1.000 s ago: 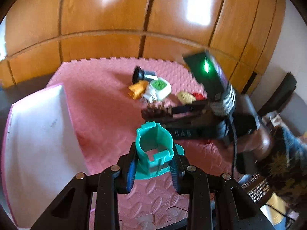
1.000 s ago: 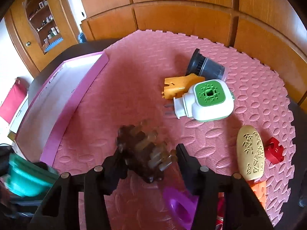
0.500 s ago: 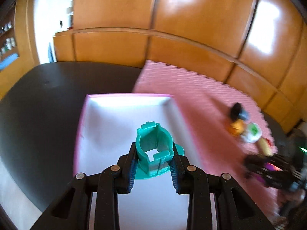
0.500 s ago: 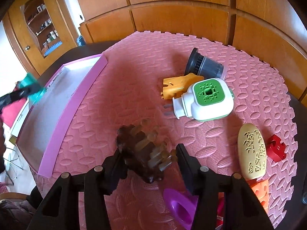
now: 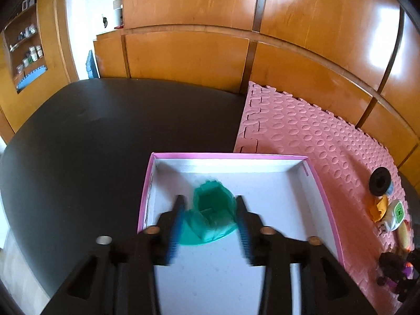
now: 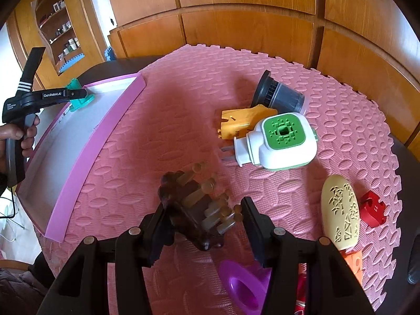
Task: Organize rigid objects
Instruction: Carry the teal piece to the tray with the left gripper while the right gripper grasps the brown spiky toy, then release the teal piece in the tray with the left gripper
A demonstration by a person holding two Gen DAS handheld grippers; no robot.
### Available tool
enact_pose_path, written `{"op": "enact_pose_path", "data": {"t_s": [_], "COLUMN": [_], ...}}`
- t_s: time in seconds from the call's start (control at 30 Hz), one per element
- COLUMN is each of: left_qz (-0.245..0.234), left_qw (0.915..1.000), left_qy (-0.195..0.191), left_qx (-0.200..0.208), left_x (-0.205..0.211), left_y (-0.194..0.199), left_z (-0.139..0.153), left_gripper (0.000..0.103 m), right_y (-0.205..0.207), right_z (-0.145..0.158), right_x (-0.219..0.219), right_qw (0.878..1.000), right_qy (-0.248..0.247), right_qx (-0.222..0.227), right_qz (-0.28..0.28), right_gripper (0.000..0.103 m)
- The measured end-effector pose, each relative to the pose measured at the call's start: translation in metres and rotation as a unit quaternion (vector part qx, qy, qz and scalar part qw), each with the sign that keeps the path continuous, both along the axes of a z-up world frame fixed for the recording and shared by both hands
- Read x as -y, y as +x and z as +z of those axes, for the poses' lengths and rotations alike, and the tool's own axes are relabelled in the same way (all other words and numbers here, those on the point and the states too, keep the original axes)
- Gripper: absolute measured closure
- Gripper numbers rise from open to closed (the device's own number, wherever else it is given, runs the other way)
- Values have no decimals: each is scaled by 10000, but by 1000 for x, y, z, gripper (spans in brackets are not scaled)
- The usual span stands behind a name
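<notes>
A teal plastic holder (image 5: 210, 215) lies tipped between the spread fingers of my left gripper (image 5: 208, 207), which is open over the white floor of the pink-rimmed box (image 5: 228, 155). The holder looks blurred. From the right wrist view the left gripper (image 6: 78, 95) hangs over the box's far end (image 6: 115, 110) with the teal holder (image 6: 78, 99) at its tips. My right gripper (image 6: 203, 210) is shut on a dark brown bristled brush (image 6: 194, 204), held above the pink foam mat (image 6: 170, 120).
On the mat lie a white-and-green plug-in device (image 6: 278, 141), a yellow piece (image 6: 241, 123), a dark grey cylinder (image 6: 281, 97), a cream oval case (image 6: 340, 215), a red block (image 6: 372, 210), an orange block (image 6: 353, 262) and a purple scoop (image 6: 241, 286). Dark tabletop (image 5: 105, 141) surrounds the box.
My left gripper has carried the teal holder over the box, lowered and opened; the holder has dropped out and tipped. The right gripper keeps its hold on the brush, nearly still.
</notes>
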State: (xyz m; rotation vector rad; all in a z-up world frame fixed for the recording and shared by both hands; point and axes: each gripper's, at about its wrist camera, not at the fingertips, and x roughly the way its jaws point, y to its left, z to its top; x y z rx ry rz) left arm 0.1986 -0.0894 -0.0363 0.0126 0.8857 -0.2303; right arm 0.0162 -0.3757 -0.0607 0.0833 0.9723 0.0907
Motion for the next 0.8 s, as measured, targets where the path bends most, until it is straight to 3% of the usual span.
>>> {"op": "enact_pose_path", "data": {"t_s": [0.03,0.07,0.47,0.67,0.8], "left_qz": [42,99,-21,-80,-129], "left_qw": [10000,9999,9993,9993,9988], "left_qy": [-15,-23,119,69,241], "left_qx": [49,119,362,359,404], "left_x": [0,-2,3,13,21], "left_y": [-1,-7,-103,-134,-149], "left_z": [1,3,19,21,19], "left_gripper": [42,40,40,40,40], "right_y": [0,0,0,0,-2], "right_z": [0,0,0,-1,-1], "right_x": [0,0,-1,0,-1], "right_qw": [10000,10000,9999,9998,9998], "right_qy": [-8,-10,-86,-28,-30], "right_qx": [0,1,-17,6,26], "right_qz": [-2,-7,-50,-172,-190], "right_gripper": [49,49,49,49,49]}}
